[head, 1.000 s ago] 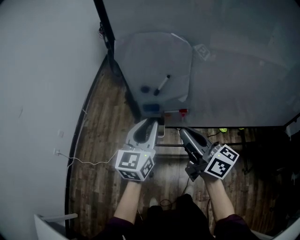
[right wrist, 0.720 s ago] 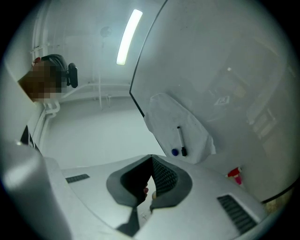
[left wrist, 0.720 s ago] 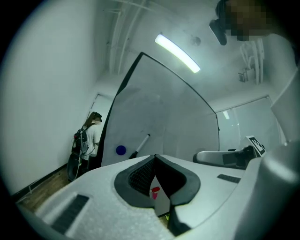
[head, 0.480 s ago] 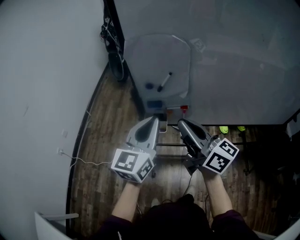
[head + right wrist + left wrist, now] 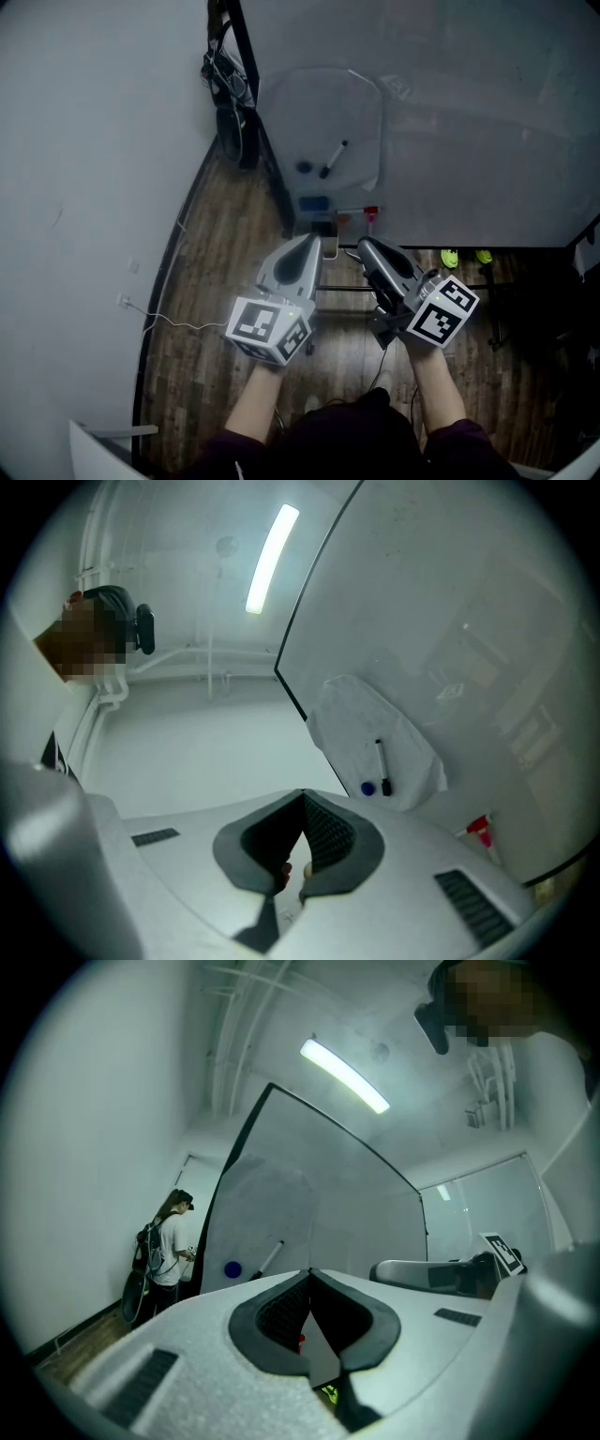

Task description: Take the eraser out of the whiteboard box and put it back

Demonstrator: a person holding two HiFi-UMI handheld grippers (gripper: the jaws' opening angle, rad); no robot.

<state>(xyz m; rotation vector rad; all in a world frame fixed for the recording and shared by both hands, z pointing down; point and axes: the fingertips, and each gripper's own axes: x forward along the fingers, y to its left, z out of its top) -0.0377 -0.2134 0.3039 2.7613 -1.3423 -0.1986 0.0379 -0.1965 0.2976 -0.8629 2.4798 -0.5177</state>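
Note:
The blue eraser (image 5: 314, 202) lies at the foot of the whiteboard (image 5: 450, 122), in the narrow box along its lower edge. Just short of it in the head view, my left gripper (image 5: 313, 241) is shut, with nothing between its jaws. My right gripper (image 5: 363, 245) is beside it, jaws also meeting at the tip and empty. Neither touches the eraser. In the left gripper view (image 5: 309, 1272) and the right gripper view (image 5: 302, 795) the jaws hide the eraser.
A white sheet (image 5: 323, 127) on the board carries a black marker (image 5: 333, 158) and a blue round magnet (image 5: 304, 168). A red-capped marker (image 5: 369, 212) lies right of the eraser. A person with a backpack (image 5: 167, 1251) stands at the board's left end. A cable (image 5: 169, 319) crosses the wooden floor.
Both grippers have moved up toward the board's lower edge. The left jaws, slightly apart a second ago, have closed. The eraser has not moved.

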